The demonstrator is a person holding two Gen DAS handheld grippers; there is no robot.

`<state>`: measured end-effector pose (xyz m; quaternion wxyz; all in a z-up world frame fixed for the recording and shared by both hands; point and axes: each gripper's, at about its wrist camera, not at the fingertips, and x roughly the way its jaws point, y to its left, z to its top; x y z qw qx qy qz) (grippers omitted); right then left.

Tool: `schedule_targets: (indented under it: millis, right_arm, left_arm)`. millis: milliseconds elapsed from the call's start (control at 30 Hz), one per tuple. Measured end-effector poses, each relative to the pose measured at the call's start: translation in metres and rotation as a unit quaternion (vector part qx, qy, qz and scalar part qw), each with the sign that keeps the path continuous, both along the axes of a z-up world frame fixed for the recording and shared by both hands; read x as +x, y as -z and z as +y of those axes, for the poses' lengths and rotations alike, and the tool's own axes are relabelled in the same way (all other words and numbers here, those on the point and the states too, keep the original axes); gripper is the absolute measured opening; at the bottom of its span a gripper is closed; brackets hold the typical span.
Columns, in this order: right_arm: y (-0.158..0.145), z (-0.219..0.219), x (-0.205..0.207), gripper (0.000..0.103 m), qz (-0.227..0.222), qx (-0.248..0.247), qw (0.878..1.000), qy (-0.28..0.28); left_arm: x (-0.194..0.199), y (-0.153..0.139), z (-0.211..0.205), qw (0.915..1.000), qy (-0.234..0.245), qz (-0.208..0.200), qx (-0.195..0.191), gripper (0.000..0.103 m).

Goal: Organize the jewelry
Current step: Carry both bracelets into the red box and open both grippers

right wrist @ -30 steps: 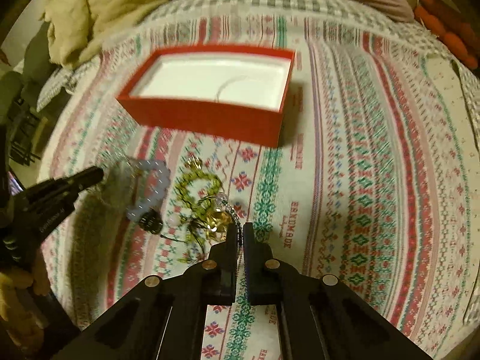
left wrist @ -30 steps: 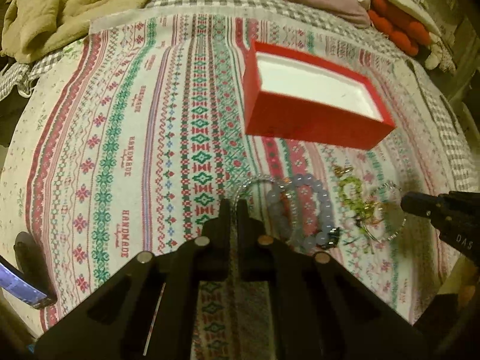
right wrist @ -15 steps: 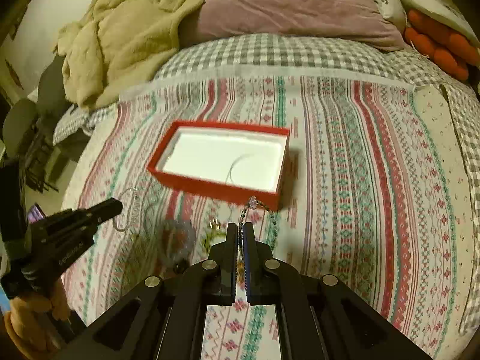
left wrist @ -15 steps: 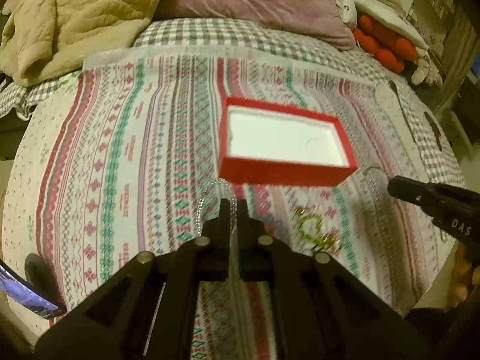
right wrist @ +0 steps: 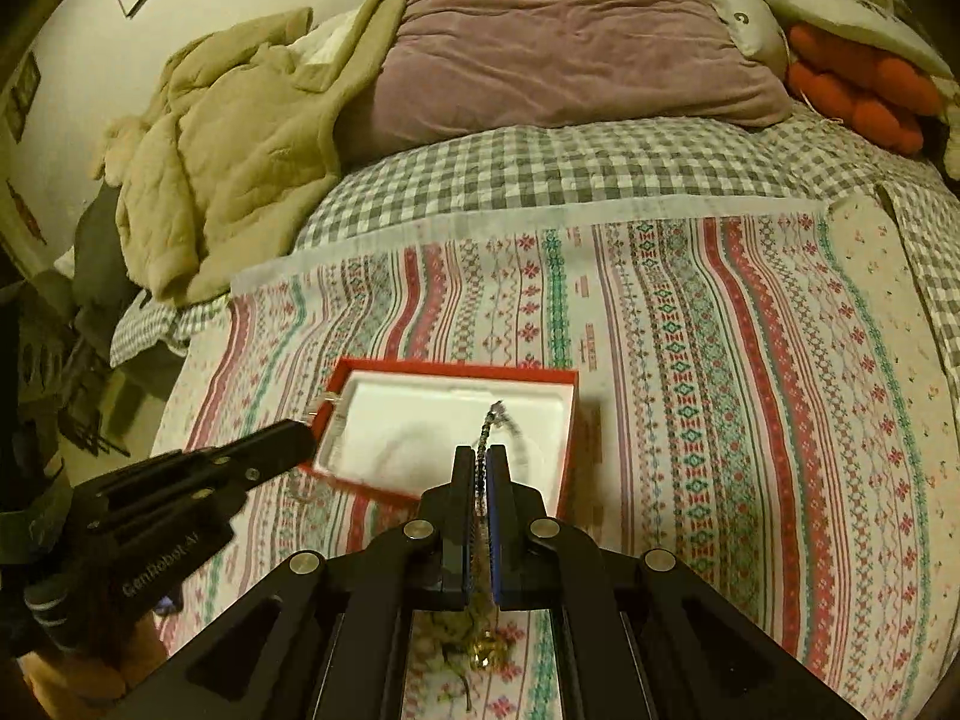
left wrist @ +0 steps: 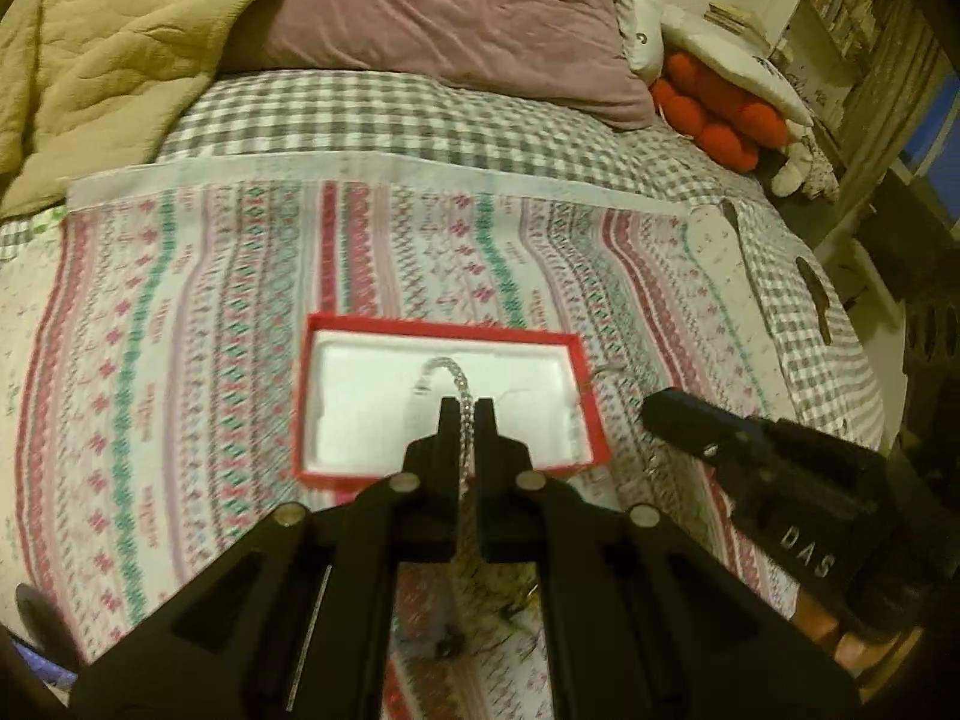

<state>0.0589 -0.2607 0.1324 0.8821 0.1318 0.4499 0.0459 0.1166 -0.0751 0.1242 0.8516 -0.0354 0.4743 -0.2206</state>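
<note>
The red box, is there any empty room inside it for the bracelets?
Yes. The red box shows mostly bare white lining. The striped cloth right of it is bare too. It is crowded near the leftover jewelry below the hand-held grippers.

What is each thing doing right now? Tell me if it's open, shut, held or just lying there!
Red box: open, no lid on, lying on the bedspread.
Left gripper: jaws shut on a sparkly bracelet, lifted.
Right gripper: jaws shut on a dark beaded bracelet, lifted.
Leftover jewelry: lying tangled on the bedspread.
</note>
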Motion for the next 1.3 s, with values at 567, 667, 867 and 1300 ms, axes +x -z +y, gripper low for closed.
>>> schedule_targets:
  millis: [567,667,867,1300]
  right_arm:
    - [0.019,0.024,0.037,0.003,-0.003,0.02,0.999,-0.031]
    - [0.033,0.024,0.044,0.004,0.014,0.007,1.0,-0.026]
    - [0.054,0.013,0.052,0.004,0.039,-0.036,0.999,-0.004]
    - [0.044,-0.006,0.046,0.018,0.038,-0.043,0.998,0.013]
  left_arm:
    - [0.031,0.058,0.02,0.9984,-0.031,0.012,0.046,0.005]
    - [0.032,0.062,0.018,0.9978,-0.026,0.004,0.061,0.005]
    - [0.034,0.065,0.018,0.9972,-0.024,0.001,0.071,0.005]
    - [0.017,0.051,0.012,0.995,-0.016,-0.018,0.097,0.029]
